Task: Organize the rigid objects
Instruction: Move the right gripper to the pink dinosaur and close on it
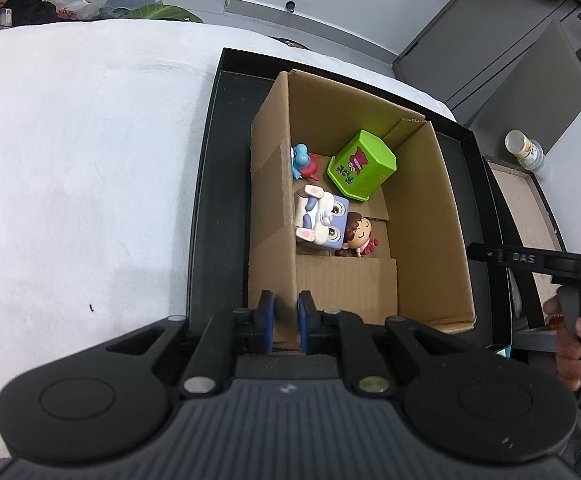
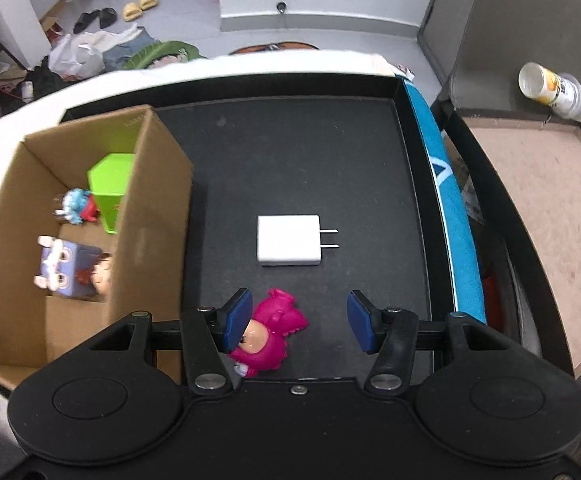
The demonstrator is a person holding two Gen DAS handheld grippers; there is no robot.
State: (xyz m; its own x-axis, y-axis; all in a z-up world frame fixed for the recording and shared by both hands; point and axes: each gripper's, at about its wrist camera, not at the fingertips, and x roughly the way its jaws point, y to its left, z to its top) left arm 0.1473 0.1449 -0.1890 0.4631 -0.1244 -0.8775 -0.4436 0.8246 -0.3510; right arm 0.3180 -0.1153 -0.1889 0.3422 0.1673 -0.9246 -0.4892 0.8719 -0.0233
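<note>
Jaws wide on our right gripper point(image 2: 298, 320), pink figurine point(image 2: 268, 332) lying just inside its left pad; left gripper point(image 1: 286, 322) pinches the cardboard box point(image 1: 422, 216) wall.

Left wrist view: steeply down from close above, into open brown cardboard box point(image 1: 422, 208). Right wrist view: steeply down, close over shallow black tray point(image 2: 290, 148). Shared: same box point(image 2: 158, 184) and tray point(image 1: 218, 200).

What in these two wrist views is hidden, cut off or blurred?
- Pink figure, right wrist view: lower part hidden behind the gripper body.
- Doll in the cardboard box, right wrist view: half hidden by the box wall, blurred.
- Right gripper, left wrist view: fingertips cut off by the frame edge.
</note>
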